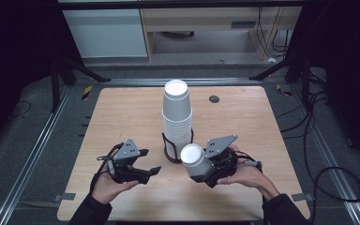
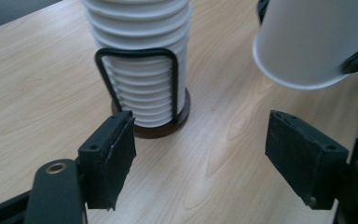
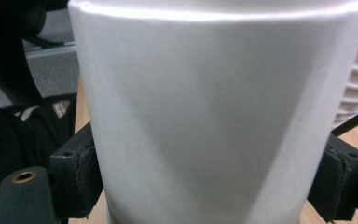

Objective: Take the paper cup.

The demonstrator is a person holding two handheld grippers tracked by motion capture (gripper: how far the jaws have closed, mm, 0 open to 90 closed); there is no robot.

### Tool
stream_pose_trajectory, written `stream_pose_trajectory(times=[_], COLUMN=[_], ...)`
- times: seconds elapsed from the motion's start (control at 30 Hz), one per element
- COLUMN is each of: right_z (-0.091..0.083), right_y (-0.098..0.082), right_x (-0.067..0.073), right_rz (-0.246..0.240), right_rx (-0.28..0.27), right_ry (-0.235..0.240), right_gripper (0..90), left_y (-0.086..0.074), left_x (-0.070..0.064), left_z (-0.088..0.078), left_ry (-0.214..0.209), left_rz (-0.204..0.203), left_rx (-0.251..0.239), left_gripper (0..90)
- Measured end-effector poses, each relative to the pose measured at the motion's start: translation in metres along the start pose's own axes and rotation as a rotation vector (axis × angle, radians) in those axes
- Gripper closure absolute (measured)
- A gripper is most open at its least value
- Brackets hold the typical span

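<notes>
The right gripper (image 1: 205, 169), held low over the wooden table (image 1: 122, 117), pinches a white paper cup (image 1: 196, 161) tilted toward the wire-framed stack of white cups (image 1: 177, 117). The left gripper (image 1: 151, 162) rests in an upturned palm, jaws spread and holding nothing.

A white paper cup (image 1: 196, 161) sits between black fingers (image 3: 77, 175). The stack of cups (image 1: 177, 117) is white, its wire holder (image 1: 173, 151) black with a dark brown base, the table (image 1: 122, 122) pale woodgrain.
</notes>
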State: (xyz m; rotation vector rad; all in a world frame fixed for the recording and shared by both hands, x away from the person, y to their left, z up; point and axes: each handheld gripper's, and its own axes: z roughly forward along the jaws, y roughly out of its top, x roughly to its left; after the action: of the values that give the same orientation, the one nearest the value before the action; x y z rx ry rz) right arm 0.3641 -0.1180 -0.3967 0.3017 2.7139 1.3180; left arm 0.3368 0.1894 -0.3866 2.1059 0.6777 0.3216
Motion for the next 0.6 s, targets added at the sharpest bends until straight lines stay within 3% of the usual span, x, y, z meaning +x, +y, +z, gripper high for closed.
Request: stream_pose_trajectory(times=[0.43,0.6], right_z=[0.016,0.023], right_y=[0.005,0.006], right_x=[0.003,0.001], right_rz=[-0.042,-0.048], right_rx=[0.084,0.106], right_ry=[0.017,0.033], right_gripper=[14.4,14.4], left_y=[0.009,0.013], left_x=[-0.009,-0.010], left_z=[-0.003,0.004], left_ry=[-0.091,-0.125], left_rz=[0.050,0.055], left_rx=[0.001,0.001], left_gripper=[22.3,21.3])
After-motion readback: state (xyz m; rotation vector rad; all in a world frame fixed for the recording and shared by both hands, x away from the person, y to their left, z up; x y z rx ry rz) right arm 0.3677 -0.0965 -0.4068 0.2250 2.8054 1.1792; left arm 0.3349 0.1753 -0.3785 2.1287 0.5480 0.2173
